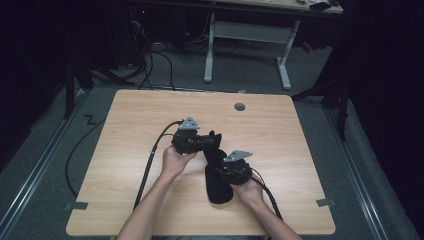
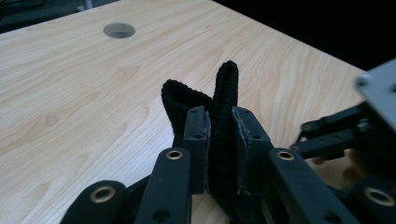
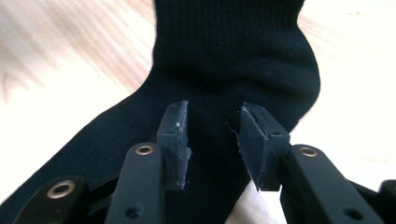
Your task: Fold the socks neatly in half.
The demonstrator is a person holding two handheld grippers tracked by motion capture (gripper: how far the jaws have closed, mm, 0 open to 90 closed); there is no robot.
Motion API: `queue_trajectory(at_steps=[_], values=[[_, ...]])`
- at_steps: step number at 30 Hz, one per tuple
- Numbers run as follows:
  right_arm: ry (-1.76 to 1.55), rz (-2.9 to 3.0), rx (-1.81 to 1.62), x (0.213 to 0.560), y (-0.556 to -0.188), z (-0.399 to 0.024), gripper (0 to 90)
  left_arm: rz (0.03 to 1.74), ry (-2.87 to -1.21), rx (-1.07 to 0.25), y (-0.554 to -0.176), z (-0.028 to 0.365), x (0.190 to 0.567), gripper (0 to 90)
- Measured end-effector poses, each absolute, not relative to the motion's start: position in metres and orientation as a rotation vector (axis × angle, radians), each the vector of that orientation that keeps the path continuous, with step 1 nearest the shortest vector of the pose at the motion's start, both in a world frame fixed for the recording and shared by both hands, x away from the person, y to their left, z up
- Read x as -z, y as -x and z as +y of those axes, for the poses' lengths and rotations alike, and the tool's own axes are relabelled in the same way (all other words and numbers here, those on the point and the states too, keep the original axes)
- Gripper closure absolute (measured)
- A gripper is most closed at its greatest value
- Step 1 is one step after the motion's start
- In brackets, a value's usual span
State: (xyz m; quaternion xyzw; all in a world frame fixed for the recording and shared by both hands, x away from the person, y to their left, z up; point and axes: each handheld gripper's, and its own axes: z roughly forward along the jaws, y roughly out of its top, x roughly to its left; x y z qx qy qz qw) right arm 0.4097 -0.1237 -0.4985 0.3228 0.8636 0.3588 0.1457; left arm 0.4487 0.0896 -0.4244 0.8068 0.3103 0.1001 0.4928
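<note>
Wood table [image 1: 125,165] with a black sock [image 1: 218,175] lying near its middle, cuff end lifted; left gripper [image 2: 219,149] pinches a ribbed fold of the cuff tight; right gripper [image 3: 212,140] over the heel, jaws parted, pads off the fabric
</note>
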Motion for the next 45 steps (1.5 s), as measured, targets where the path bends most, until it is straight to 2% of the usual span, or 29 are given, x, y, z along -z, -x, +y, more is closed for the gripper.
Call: queue_trajectory(at_steps=[6,10,17,21,25,31,41,45], values=[[-0.981,2.415,-1.035,0.501,-0.431,-0.112,64.2,0.710,-1.960,-0.241,-0.438,0.090,0.417,77.6],[-0.987,2.403,-1.068,0.502,-0.432,-0.111,62.0,0.703,-1.969,-0.241,-0.434,0.091,0.420,77.6],[-0.937,2.408,-1.156,0.483,-0.403,-0.134,57.8,0.721,-1.981,-0.242,-0.435,0.092,0.430,77.5],[-0.886,2.475,-1.107,0.487,-0.386,-0.143,57.8,0.723,-1.974,-0.238,-0.437,0.092,0.430,77.5],[-0.884,2.505,-1.071,0.501,-0.385,-0.141,58.0,0.697,-1.978,-0.230,-0.434,0.090,0.429,77.6],[-0.936,2.443,-1.083,0.504,-0.392,-0.133,59.1,0.627,-2.016,-0.212,-0.420,0.089,0.426,77.5],[-0.973,2.409,-1.078,0.505,-0.397,-0.123,58.9,0.618,-2.103,-0.174,-0.405,0.078,0.455,77.3],[-0.983,2.415,-1.090,0.501,-0.394,-0.127,55.8,0.647,-2.132,-0.162,-0.406,0.079,0.468,77.2]])
